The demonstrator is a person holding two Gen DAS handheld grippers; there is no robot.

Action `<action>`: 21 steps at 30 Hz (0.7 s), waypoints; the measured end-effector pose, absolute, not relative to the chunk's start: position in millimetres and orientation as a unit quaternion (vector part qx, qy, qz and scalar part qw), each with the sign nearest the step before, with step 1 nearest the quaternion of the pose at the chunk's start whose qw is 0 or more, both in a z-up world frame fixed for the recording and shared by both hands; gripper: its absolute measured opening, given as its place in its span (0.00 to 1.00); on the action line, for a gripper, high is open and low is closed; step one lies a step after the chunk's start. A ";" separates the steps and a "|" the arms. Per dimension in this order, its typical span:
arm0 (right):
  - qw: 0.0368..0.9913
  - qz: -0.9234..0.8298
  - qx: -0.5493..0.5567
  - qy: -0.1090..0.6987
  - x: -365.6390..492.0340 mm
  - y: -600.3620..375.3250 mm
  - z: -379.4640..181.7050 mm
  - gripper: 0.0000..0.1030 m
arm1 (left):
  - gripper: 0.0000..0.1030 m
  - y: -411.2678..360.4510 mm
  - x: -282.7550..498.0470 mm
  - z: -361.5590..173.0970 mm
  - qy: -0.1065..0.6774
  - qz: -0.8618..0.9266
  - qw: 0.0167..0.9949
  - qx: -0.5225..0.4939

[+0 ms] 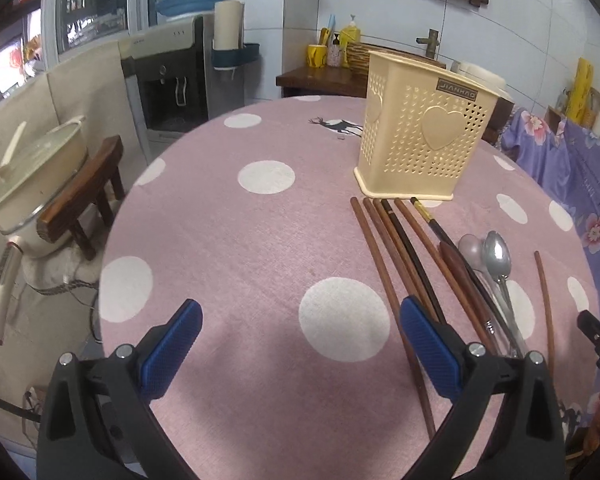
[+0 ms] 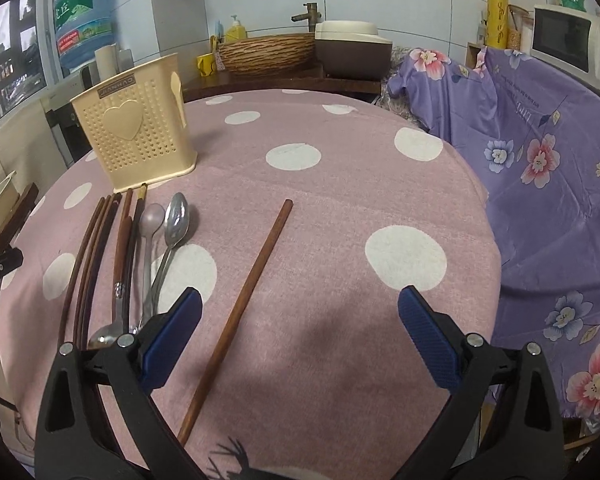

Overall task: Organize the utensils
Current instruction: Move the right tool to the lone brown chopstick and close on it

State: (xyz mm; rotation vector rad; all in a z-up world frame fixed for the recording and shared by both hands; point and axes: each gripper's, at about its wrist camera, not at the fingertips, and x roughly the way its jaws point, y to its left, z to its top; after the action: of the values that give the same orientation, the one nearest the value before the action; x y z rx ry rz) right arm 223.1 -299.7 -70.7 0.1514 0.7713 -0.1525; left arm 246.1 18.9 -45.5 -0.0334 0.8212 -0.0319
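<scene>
A cream perforated utensil holder [image 1: 422, 132] with heart shapes stands on the pink dotted tablecloth [image 1: 236, 240]; the right wrist view shows the holder [image 2: 138, 124] at upper left. In front of it lie several brown chopsticks [image 1: 384, 252] and metal spoons [image 1: 496, 260]. One single chopstick [image 2: 244, 304] lies apart, running between the fingers of my right gripper [image 2: 300, 332], which is open and holds nothing. My left gripper [image 1: 300, 340] is open over bare cloth, its right finger [image 1: 428, 340] above the chopstick ends. The spoons [image 2: 172, 228] lie left of the right gripper.
A wooden stool with a cream pot [image 1: 36, 184] stands left of the table. A water dispenser [image 1: 172, 76] is behind. A purple flowered cloth [image 2: 540, 168] covers furniture to the right. A woven basket [image 2: 266, 54] and a rice cooker [image 2: 352, 54] sit on the back counter.
</scene>
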 end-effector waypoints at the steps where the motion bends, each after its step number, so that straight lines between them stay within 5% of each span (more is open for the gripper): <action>1: 0.918 -0.076 0.078 0.381 227.7 -300.3 -71.7 0.86 | 0.95 18.4 248.9 -46.3 0.402 -0.016 0.916 -0.016; 14: 0.884 -0.077 0.090 0.451 284.5 -279.8 -94.6 0.53 | 0.65 -19.7 287.5 -64.4 0.442 -0.053 0.895 0.012; 21: 0.886 -0.081 0.075 0.451 286.9 -274.0 -95.6 0.52 | 0.56 -34.9 303.5 -81.7 0.464 -0.051 0.884 0.027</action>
State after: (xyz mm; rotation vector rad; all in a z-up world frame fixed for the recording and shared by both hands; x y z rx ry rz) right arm 286.9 -274.0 -95.6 0.1561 0.9374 -0.1685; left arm 303.5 -34.9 -81.7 0.0555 0.9653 -0.1063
